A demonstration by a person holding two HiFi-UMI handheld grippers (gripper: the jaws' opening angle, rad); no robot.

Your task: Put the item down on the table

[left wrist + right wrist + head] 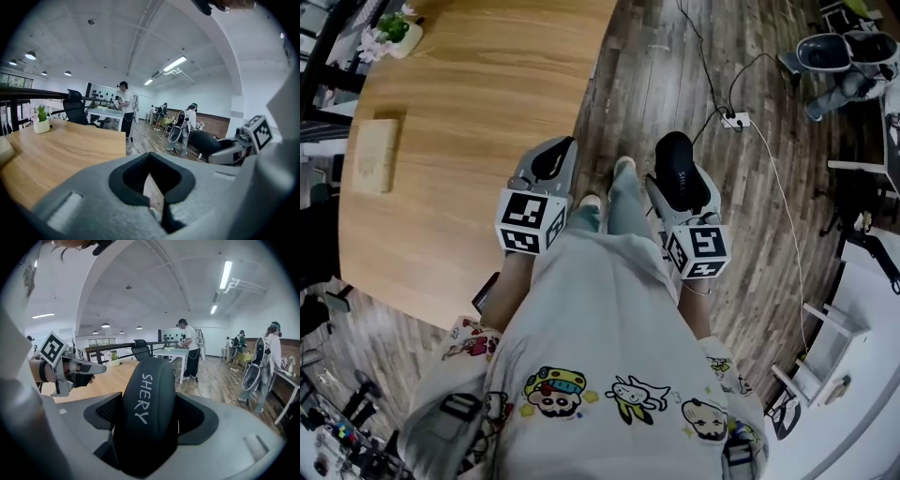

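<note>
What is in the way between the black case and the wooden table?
Only the left gripper, held at the table edge, between it and the black case in the right gripper.

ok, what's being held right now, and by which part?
Right tongs are clamped on the black SHERY case, gripping across its two long sides at the rear half, with the rounded end sticking out ahead. Left tongs hold nothing.

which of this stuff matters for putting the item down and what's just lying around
For the job:
dark case, clamped in the right gripper
wooden table

Lying about:
wooden block and potted plant on the table
power strip on the floor
left gripper, shut, empty
</note>
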